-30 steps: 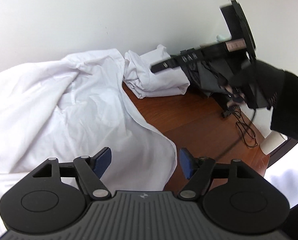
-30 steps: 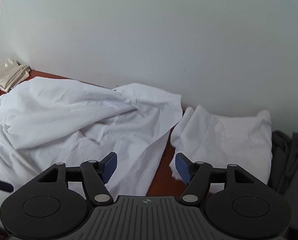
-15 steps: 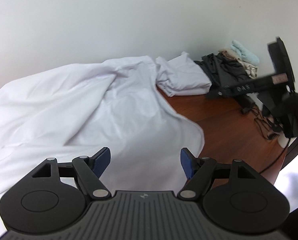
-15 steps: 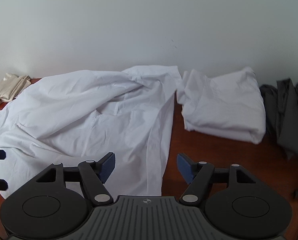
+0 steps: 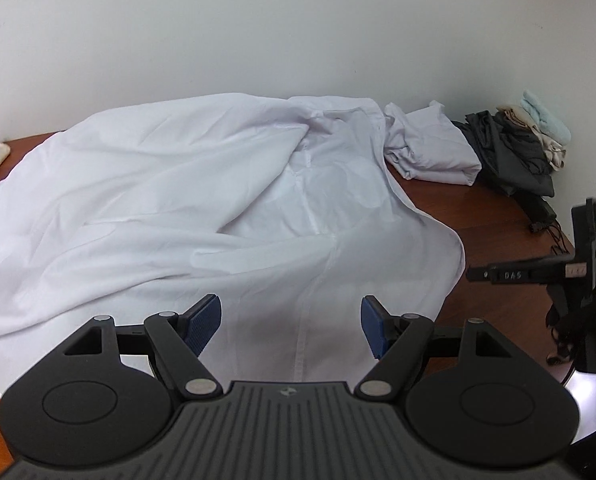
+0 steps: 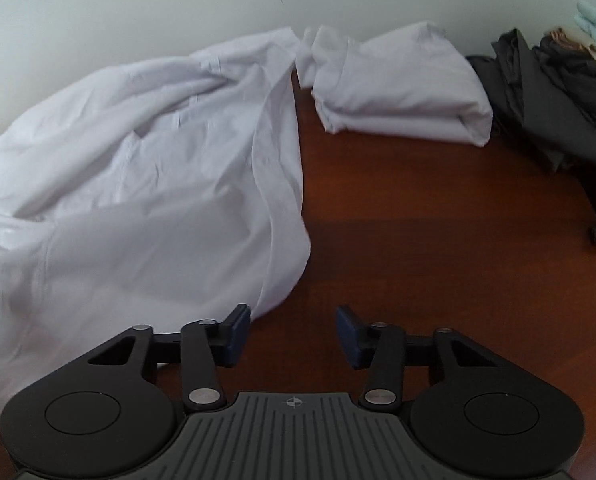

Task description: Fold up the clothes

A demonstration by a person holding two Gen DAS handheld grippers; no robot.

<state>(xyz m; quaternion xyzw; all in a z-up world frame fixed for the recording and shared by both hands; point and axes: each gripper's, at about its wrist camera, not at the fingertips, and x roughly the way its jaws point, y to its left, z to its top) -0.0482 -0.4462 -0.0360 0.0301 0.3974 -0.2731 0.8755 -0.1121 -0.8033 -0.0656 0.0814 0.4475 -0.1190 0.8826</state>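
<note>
white shirt (image 5: 226, 200) lies spread and rumpled across the left and middle of the brown bench (image 6: 437, 240), reaching back to the wall. my left gripper (image 5: 290, 326) hangs over its near part, fingers apart and holding nothing. my right gripper (image 6: 294, 334) hangs over bare wood just beside the shirt's right edge, fingers apart too, empty. behind, a folded white garment (image 6: 397, 92) touches the shirt's far corner, with a dark clothes pile (image 6: 557, 100) further right.
</note>
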